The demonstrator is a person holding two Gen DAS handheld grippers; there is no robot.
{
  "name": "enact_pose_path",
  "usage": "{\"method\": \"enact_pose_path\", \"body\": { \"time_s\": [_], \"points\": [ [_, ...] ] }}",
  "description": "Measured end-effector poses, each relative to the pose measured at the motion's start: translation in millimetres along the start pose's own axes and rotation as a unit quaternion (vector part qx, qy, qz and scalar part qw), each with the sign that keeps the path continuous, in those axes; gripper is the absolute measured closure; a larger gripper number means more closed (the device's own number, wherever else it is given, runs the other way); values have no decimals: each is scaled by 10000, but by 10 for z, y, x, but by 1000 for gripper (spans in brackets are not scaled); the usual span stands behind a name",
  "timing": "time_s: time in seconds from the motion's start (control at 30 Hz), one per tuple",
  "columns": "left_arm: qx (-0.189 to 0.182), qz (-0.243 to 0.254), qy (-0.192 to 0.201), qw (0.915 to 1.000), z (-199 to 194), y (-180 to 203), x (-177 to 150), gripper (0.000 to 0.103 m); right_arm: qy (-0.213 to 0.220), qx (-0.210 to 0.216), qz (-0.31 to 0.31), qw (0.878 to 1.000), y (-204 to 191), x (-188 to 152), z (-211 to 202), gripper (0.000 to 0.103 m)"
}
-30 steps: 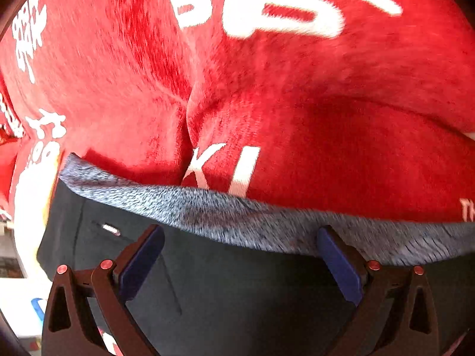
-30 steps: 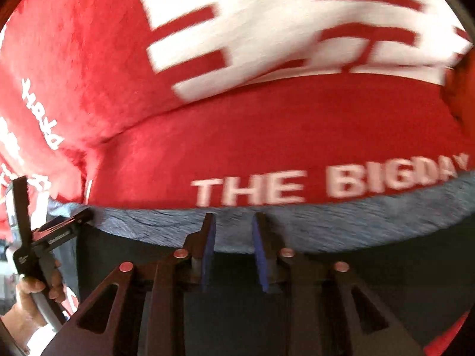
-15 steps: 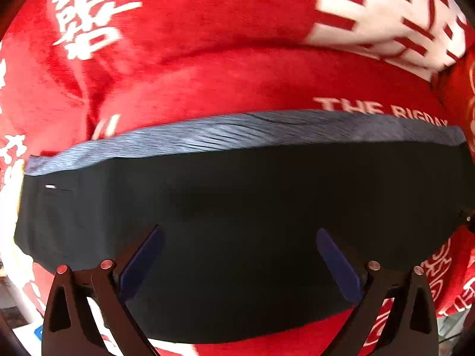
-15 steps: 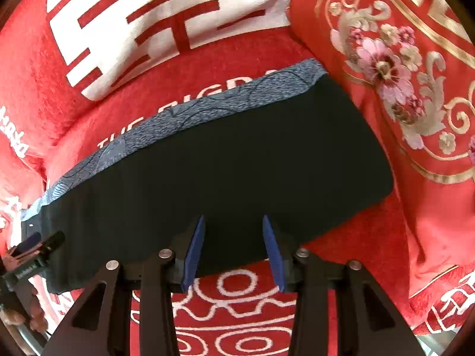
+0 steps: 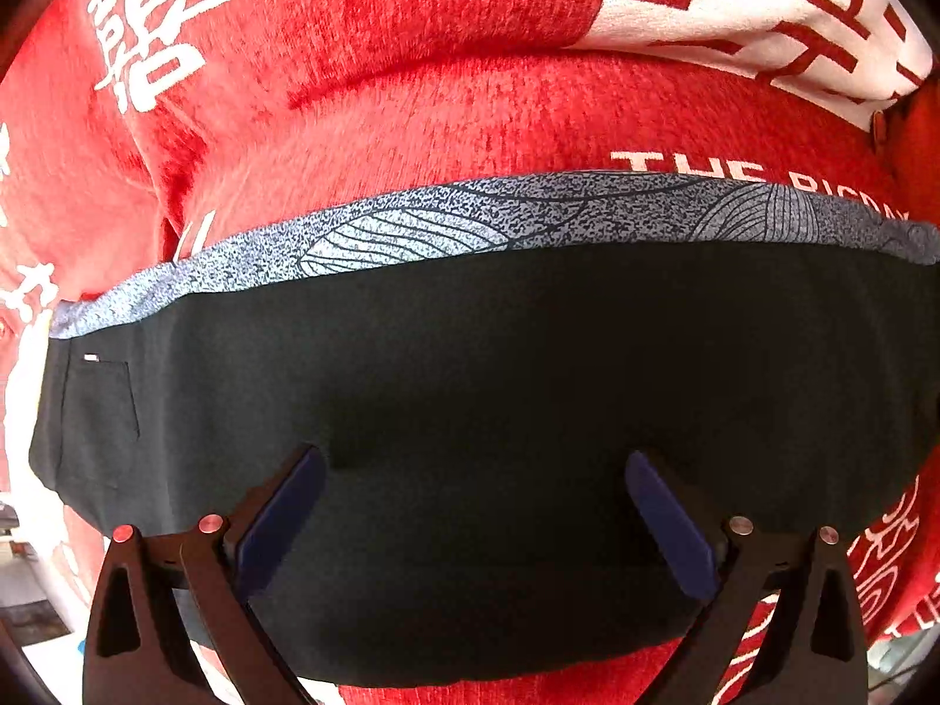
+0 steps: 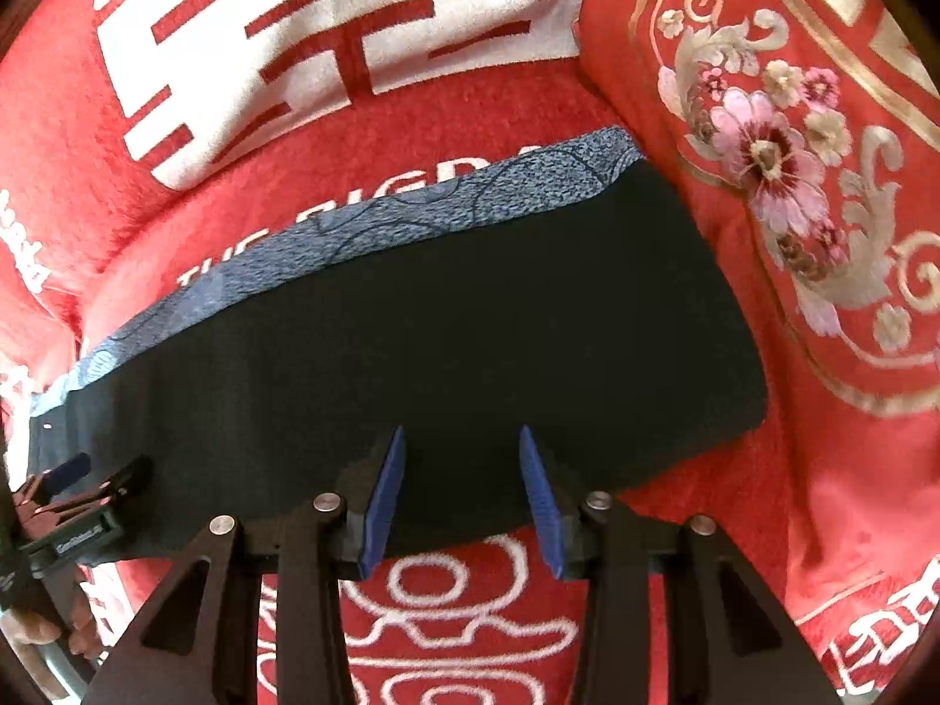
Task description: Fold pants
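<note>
Both grippers are hanging back from the waistband now, left gripper (image 5: pixel 473 505) spread wide, right gripper (image 6: pixel 461 482) released; folded pants (image 5: pixel 499 382) are lying flat on the red blanket (image 5: pixel 411 117), fold apparently finished.

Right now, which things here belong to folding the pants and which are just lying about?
Part of the job:
- black pants with grey patterned waistband
- left claw, open
- right claw, open

Just lying about:
- red blanket with white lettering
- red floral cushion
</note>
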State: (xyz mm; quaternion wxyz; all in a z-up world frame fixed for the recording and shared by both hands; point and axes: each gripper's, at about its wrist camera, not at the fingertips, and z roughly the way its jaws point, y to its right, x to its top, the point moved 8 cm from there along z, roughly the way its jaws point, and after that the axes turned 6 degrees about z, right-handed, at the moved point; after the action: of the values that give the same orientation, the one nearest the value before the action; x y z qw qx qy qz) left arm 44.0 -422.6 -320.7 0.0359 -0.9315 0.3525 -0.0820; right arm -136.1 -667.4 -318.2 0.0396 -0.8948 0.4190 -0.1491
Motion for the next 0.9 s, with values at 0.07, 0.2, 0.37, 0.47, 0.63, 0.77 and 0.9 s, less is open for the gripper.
{"method": "enact_pose_path", "body": {
  "time_s": [0.07, 0.2, 0.37, 0.47, 0.63, 0.77, 0.9],
  "points": [
    [-6, -34, -12, 10000, 0, -17, -6, 0, 54, 1, -55, 10000, -2, 44, 22, 56],
    [-1, -75, -25, 10000, -2, -25, -12, 0, 122, -37, -174, 9998, -31, 70, 36, 51],
    [47, -50, -18, 10000, -5, -4, -7, 0, 169, 47, -210, 9996, -38, 66, 50, 49],
    [66, -49, -13, 10000, -53, 46, -24, 0, 170, 97, -213, 9996, -56, 79, 68, 46],
    [114, -17, 2, 9999, -30, 14, -15, 0, 192, 223, -155, 9994, -66, 68, 53, 38],
    [153, -13, -35, 9999, -16, -8, -15, 0, 162, 251, -69, 9995, -79, 87, 44, 37],
    [228, 7, -52, 9997, -24, 6, -37, 0, 82, 388, 314, 9987, 6, 89, -27, 37]
  ]
}}
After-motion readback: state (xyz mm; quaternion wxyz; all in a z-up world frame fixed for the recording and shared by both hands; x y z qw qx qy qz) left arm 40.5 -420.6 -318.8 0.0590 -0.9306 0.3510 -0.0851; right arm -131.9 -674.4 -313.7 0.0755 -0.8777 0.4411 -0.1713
